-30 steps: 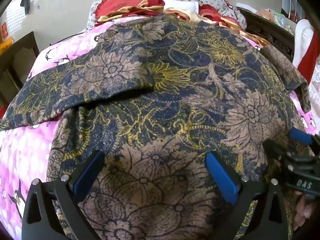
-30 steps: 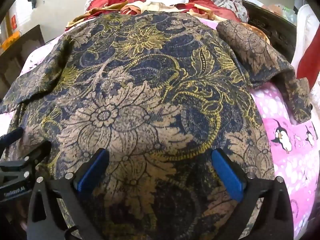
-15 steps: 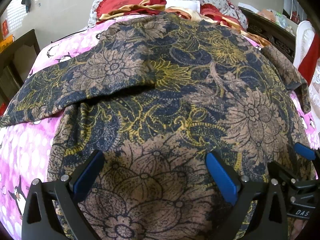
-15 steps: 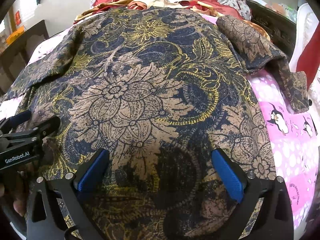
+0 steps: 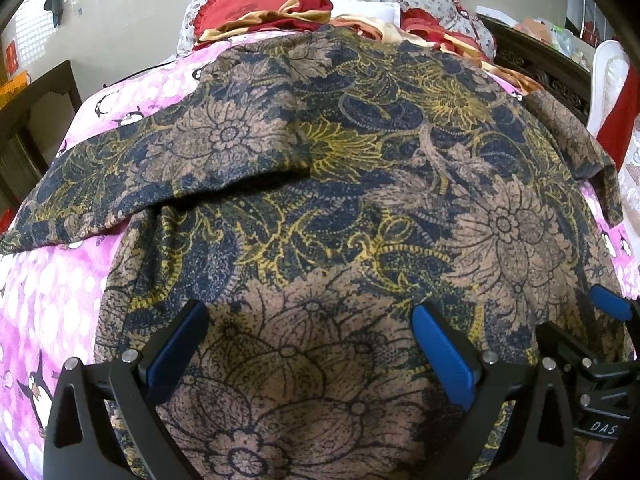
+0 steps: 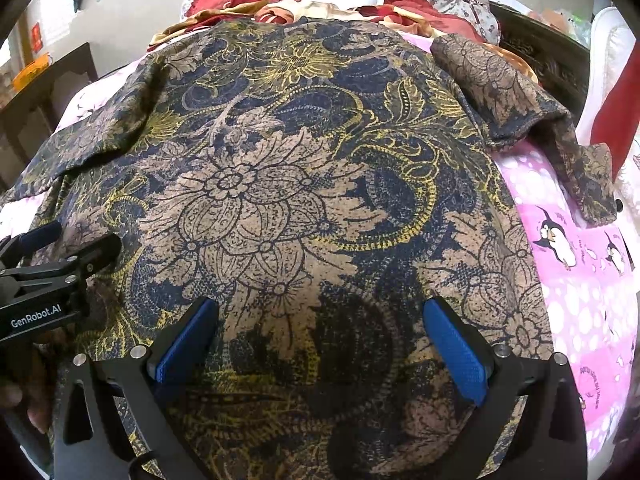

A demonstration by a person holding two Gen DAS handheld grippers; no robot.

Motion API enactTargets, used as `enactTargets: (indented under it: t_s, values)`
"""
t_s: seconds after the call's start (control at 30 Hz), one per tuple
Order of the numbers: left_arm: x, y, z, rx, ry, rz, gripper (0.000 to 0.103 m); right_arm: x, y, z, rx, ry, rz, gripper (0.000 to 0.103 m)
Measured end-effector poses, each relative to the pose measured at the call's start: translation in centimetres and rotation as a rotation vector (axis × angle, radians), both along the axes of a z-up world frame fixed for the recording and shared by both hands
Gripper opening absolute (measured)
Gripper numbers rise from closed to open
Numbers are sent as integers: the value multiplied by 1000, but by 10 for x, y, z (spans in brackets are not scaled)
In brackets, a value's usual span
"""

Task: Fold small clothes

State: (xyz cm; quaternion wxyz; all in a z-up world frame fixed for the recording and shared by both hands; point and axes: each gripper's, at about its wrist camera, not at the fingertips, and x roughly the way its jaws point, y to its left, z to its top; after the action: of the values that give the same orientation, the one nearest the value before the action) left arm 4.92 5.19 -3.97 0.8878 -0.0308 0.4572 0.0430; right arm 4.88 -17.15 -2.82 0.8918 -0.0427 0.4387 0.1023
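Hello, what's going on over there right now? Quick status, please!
Left gripper and right gripper both open, low over the batik shirt. Shirt spread on pink penguin bedsheet, not gripped. Left sleeve already folded in. Nothing blocking.

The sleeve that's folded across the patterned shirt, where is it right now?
In the left wrist view the folded sleeve lies upper left on the shirt, its cuff end over the pink penguin bedsheet, ahead of the open left gripper.
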Motion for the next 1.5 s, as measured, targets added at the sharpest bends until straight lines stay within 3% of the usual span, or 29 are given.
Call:
enactTargets:
  t_s: [0.3, 0.43, 0.63, 0.83, 0.97, 1.13, 1.3, 1.43, 1.5]
  values:
    - [-3, 1, 4, -18, -3, -8, 103, -1, -1, 1, -5, 12, 4, 101]
    - [-23, 5, 14, -63, 13, -36, 103, -6, -1, 5, -25, 37, -19, 100]
    - [-60, 6, 24, -68, 66, -45, 103, -40, -1, 16, -46, 79, -68, 96]
    - [-89, -3, 57, -35, 3, -45, 103, -82, 3, 51, -239, -87, -153, 95]
    - [-93, -9, 73, -23, -26, -57, 103, -98, -4, 74, -235, -148, -214, 95]
    - [-94, -14, 81, -41, -37, -65, 103, -105, -9, 95, -193, -153, -243, 95]
    - [-98, -14, 81, -47, -41, -59, 103, -109, -7, 97, -167, -91, -207, 95]
    - [-99, -14, 74, -40, -19, -54, 103, -116, -6, 79, -111, 55, -155, 95]
    - [-100, -14, 72, -40, -13, -52, 103, -118, -4, 66, -129, 106, -144, 95]
